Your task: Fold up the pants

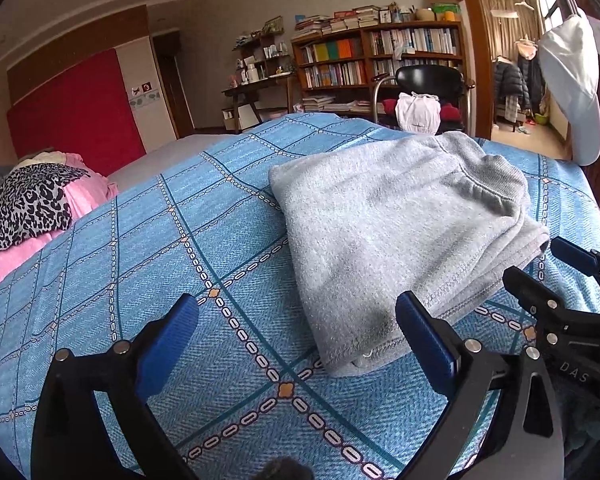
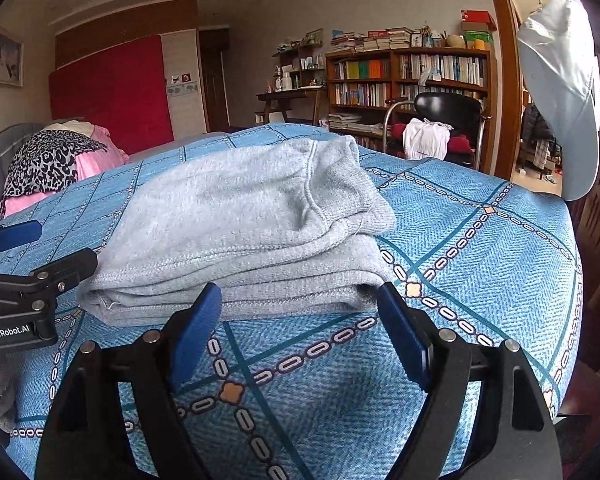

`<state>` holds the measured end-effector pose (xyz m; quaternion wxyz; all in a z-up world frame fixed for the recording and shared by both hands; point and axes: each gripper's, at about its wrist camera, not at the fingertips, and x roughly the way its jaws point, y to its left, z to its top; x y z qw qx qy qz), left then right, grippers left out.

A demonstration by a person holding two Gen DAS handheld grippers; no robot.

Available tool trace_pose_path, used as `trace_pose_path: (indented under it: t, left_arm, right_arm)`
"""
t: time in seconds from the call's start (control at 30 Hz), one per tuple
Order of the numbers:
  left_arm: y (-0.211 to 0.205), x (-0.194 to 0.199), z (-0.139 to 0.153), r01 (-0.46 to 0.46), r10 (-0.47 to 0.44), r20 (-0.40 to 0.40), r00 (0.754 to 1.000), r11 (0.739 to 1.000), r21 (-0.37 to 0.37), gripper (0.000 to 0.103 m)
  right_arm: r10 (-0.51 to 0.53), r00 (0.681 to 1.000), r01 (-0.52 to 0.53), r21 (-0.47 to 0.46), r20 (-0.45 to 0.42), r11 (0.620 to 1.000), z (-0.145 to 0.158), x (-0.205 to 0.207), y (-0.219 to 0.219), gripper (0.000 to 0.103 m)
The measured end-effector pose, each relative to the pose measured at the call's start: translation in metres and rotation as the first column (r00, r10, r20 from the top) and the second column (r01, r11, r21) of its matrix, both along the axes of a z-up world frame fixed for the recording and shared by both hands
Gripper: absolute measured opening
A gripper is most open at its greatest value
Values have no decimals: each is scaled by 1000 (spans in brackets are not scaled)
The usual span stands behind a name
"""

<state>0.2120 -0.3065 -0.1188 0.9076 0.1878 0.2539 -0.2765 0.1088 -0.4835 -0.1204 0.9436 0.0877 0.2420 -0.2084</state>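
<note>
The grey pants (image 1: 400, 220) lie folded into a thick stack on the blue checked bedspread (image 1: 160, 260). My left gripper (image 1: 298, 300) is open just short of the stack's near left corner, its right finger beside the hem and only bedspread between the fingers. In the right wrist view the folded pants (image 2: 240, 208) show their layered near edge. My right gripper (image 2: 299, 290) stands open in front of that edge, with neither pad pressing on the cloth. Each gripper shows in the other's view: the right gripper (image 1: 540, 260) at the stack's right corner, the left gripper (image 2: 56, 246) at its left corner.
Leopard-print and pink bedding (image 1: 32, 208) is piled at the bed's far left before a red headboard (image 1: 76, 116). Beyond the bed stand a bookshelf (image 1: 380, 56) and a black chair (image 1: 424, 80) draped with white cloth. A white cap (image 1: 572, 80) hangs at the right.
</note>
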Motion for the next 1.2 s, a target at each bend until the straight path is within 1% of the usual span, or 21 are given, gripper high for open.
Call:
trace_pose_path:
  t: [0.1, 0.6, 0.83, 1.07, 1.2]
  left_arm:
    - [-2, -2, -1, 1, -1, 12, 1000, 1000, 15, 98]
    - [-5, -5, -3, 19, -19, 26, 999, 1000, 23, 98]
    - [-5, -6, -3, 23, -23, 27, 999, 999, 22, 98]
    - [-6, -4, -5, 18, -18, 13, 1000, 999, 31, 98]
    - [-3, 0, -5, 1, 0, -12, 1000, 1000, 21, 98]
  right_arm:
    - [4, 1000, -4, -12, -4, 1000, 0, 0, 2, 81]
    - [2, 1000, -2, -5, -12, 1000, -3, 2, 4, 82]
    - [2, 1000, -2, 4, -19, 1000, -9, 6, 2, 82]
    - [8, 1000, -7, 23, -25, 1000, -15, 8, -1, 82]
    - [19, 999, -18, 37, -29, 999, -16, 9, -4, 85]
